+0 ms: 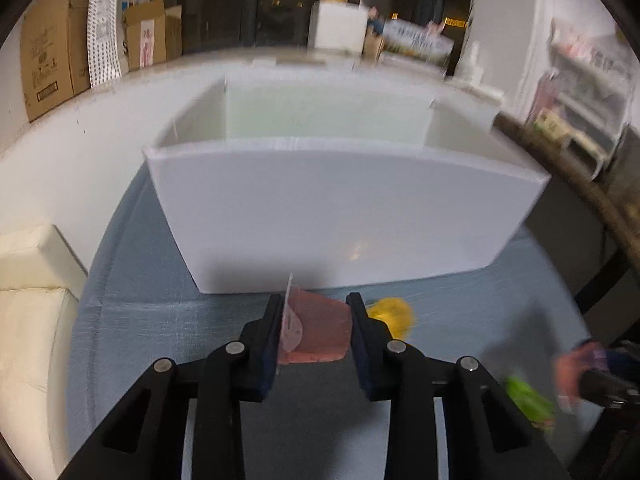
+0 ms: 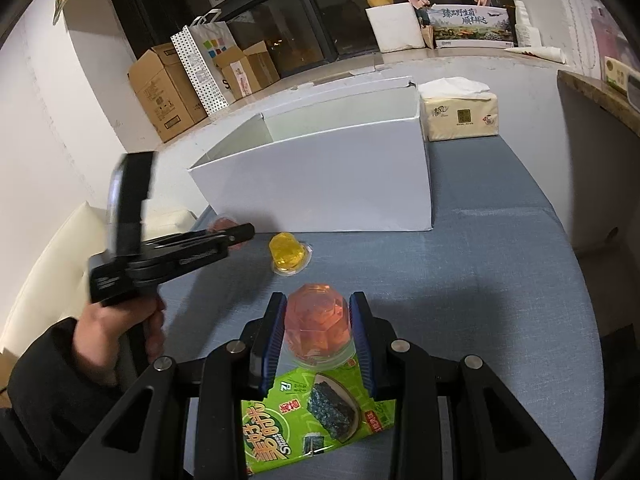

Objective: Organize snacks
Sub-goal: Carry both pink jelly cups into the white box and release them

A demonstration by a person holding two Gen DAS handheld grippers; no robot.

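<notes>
L gripper (image 1: pixel 314 330) is clamping a pink jelly cup (image 1: pixel 316 334) on its side betw. both pads, foil lid against the left finger, just in front of the white box (image 1: pixel 340 208) on the blue-grey tablecloth (image 1: pixel 160 320). R gripper (image 2: pixel 318 334) is gripping a second pink jelly cup (image 2: pixel 320 330), standing upside down, fingers pressing it from both sides; cup is sitting just above a green seaweed snack pack (image 2: pixel 316 408) lying flat on the cloth. A yellow jelly cup (image 2: pixel 288 258) is resting inverted on the cloth betw. the two grippers, near the box's front wall but apart from it. Box is standing open, w/ nothing visible inside from either view. A tissue pack (image 2: pixel 460 114) is sitting beside the box's right end. A person's left hand (image 2: pixel 116 332), in a dark sleeve, is holding the L gripper's handle. Cardboard boxes (image 2: pixel 168 88) are lining the ledge behind.
</notes>
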